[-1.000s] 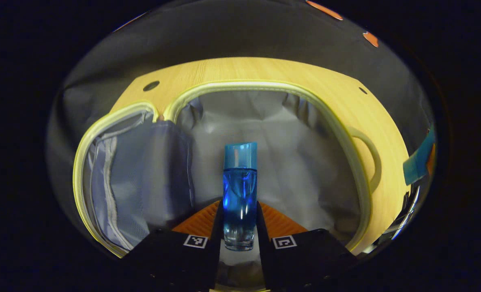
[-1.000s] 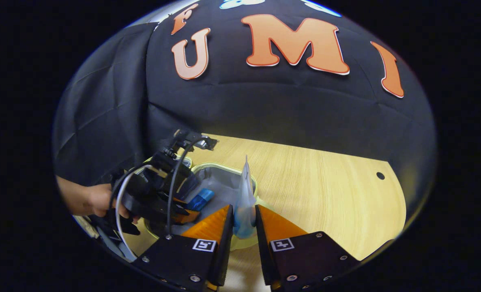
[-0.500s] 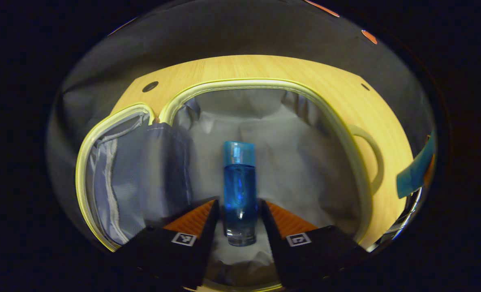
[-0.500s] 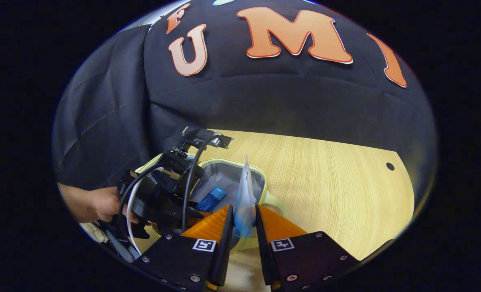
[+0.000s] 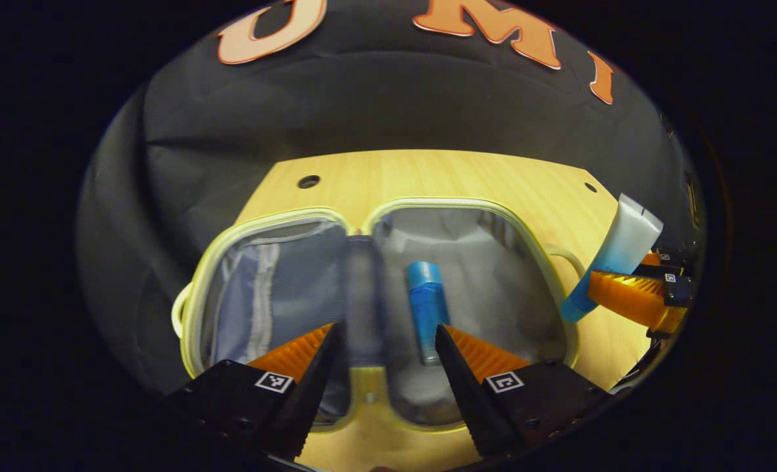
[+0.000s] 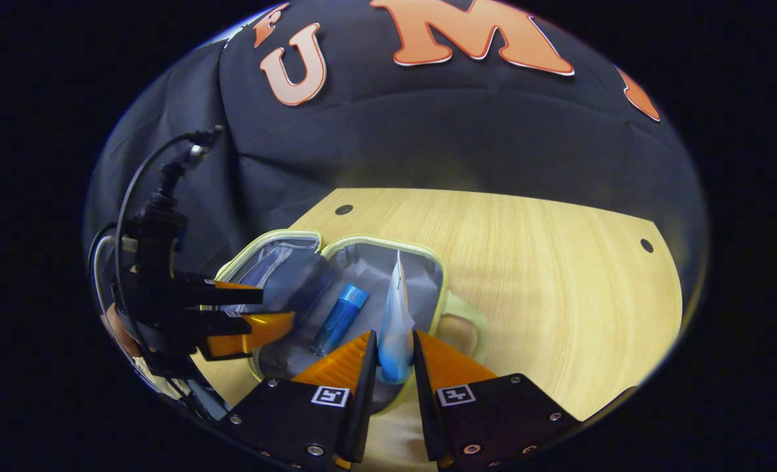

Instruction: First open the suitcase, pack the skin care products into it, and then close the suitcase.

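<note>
Pale-yellow fabric suitcase (image 5: 388, 204) lies open on the wooden counter (image 6: 546, 275), blue glass bottle (image 5: 426, 308) inside; left tool (image 5: 385, 341) gapes empty, right tool (image 6: 394, 357) pinches a white-blue tube (image 6: 396, 321).

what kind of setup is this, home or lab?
Looks like a staged recording booth, not a home: black cloth wall, a bare wooden table with drilled holes, and one open suitcase as a prop, with handheld grippers working over it.

Black cloth wall (image 6: 428, 144), wooden table (image 6: 559, 282)
</note>
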Demonstrator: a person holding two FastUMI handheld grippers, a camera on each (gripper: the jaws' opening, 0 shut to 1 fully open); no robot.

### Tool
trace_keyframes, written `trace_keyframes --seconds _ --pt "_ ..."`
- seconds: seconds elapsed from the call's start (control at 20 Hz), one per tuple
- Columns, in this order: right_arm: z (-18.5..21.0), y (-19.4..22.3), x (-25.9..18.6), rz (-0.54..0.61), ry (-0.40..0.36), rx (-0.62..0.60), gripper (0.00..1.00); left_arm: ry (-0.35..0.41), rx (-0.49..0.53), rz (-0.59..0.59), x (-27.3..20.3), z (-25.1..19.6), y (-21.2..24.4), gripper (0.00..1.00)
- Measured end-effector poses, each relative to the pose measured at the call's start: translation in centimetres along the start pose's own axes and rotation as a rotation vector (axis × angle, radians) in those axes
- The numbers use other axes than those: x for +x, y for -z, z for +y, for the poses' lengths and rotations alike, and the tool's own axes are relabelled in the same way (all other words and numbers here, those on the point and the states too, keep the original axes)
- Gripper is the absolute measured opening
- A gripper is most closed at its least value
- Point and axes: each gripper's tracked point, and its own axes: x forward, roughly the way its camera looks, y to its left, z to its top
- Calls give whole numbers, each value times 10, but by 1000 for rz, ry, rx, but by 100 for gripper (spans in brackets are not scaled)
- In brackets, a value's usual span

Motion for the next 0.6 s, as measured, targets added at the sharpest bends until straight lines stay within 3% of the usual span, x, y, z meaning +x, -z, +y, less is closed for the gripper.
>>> trace_keyframes --seconds 0.2,0.6 --pt "16 14 26 81 -29 29 35 -81 -119 -40 -17 65 8 91" --pt "10 44 63 259 64 133 35 -252 -311 -100 -40 198 21 91"
